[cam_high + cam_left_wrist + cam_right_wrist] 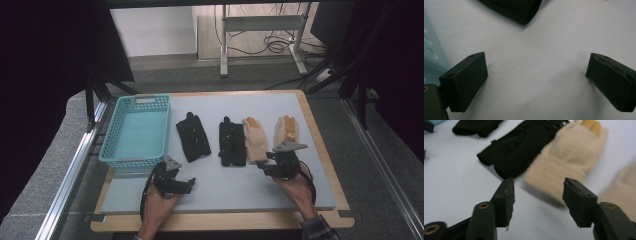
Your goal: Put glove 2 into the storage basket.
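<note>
A pale grey table (225, 192) carries everything, with a wooden edge around it. At its far left stands a turquoise plastic basket (111, 135) with perforated walls; its floor is bare, with nothing lying in it. To the right of the basket four gloves lie in a row across the middle of the table: a black glove (193, 137), a second black glove (232, 142), then a cream glove (255, 139) with orange fingertips touching that one's right edge, and another cream glove (286, 130) farthest right. Near the front edge, the left gripper (187, 184) hovers over bare table just below the basket's near right corner; its jaws stand wide apart with nothing between them. The right gripper (265, 165) sits at the near end of the cream glove (569, 157) beside the black one, jaws parted and the cuff just ahead of them, not clamped
</note>
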{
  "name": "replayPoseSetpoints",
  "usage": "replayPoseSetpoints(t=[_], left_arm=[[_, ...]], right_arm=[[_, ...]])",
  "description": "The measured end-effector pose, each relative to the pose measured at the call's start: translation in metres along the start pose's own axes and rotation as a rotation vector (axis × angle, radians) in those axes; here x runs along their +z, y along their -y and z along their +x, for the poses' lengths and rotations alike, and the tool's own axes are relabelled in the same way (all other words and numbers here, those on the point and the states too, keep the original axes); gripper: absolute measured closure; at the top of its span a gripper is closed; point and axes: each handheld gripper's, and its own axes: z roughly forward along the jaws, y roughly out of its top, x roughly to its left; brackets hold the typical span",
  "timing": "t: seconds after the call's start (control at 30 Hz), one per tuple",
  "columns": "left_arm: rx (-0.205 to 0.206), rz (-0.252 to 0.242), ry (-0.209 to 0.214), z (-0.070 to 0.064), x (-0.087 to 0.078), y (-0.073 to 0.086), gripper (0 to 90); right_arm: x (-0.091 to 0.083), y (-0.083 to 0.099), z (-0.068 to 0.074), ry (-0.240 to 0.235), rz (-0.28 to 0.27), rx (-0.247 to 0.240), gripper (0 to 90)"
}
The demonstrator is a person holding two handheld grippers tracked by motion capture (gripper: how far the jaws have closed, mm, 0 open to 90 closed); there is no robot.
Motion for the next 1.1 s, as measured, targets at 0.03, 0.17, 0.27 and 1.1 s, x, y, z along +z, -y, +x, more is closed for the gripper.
replayPoseSetpoints(t=[0.03, 0.17, 0.27, 1.1], left_arm=[[0.000, 0.000, 0.000, 0.000, 0.000, 0.000, 4.0], [-0.001, -0.001, 0.000, 0.000, 0.000, 0.000, 4.0], [-0.002, -0.002, 0.000, 0.000, 0.000, 0.000, 4.1], [0.001, 0.002, 0.001, 0.000, 0.000, 0.000, 4.0]], right_arm=[[0.004, -0.005, 0.001, -0.006, 0.002, -0.003, 47.1], [0.019, -0.020, 0.003, -0.022, 0.008, -0.021, 51.5], [0.033, -0.033, 0.006, -0.029, 0.020, -0.043, 51.6], [0.134, -0.080, 0.007, -0.030, 0.166, -0.065, 55.0]])
